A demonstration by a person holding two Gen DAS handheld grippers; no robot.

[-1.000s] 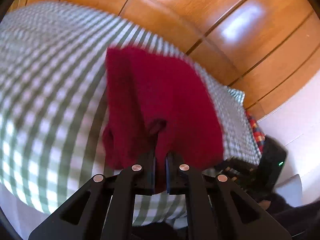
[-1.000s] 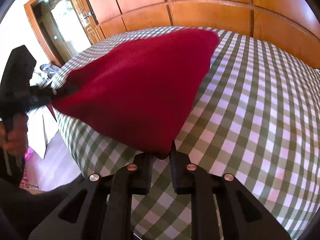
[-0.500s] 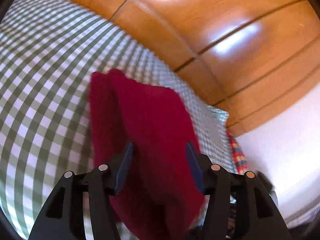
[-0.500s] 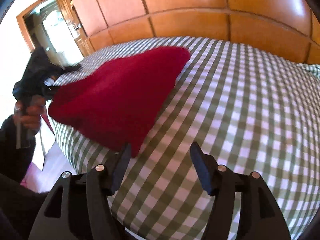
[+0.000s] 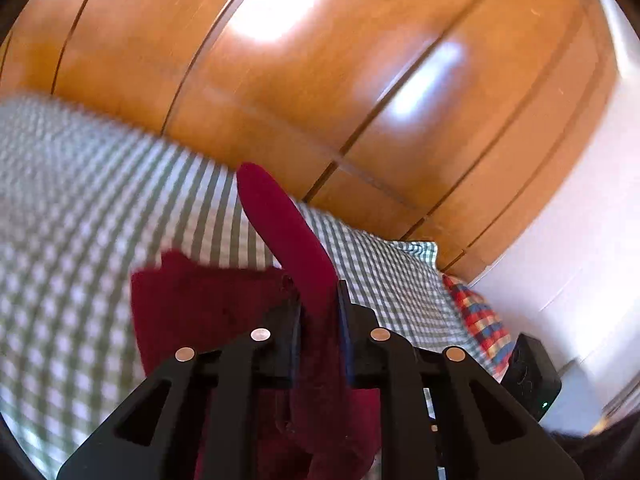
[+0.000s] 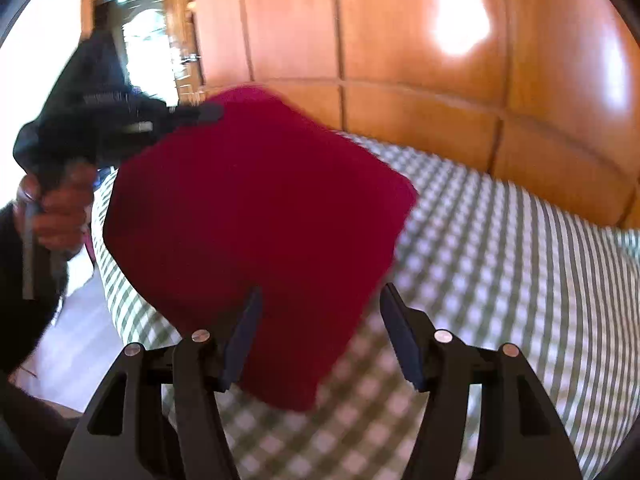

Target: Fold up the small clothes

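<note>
A home bedroom was shown: a bed (image 6: 500,280) covered in a green-and-white checked sheet was set against glossy wooden wall panels (image 5: 320,80), a pillow (image 5: 416,250) was seen at its far end, and a wooden doorway (image 6: 140,40) was glimpsed beyond.

no text, label, brand, number or sign can be read anywhere in either view.

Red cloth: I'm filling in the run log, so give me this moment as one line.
left gripper: jaws just closed on red cloth, lifted off checked bed | right gripper: open, holding nothing
</note>
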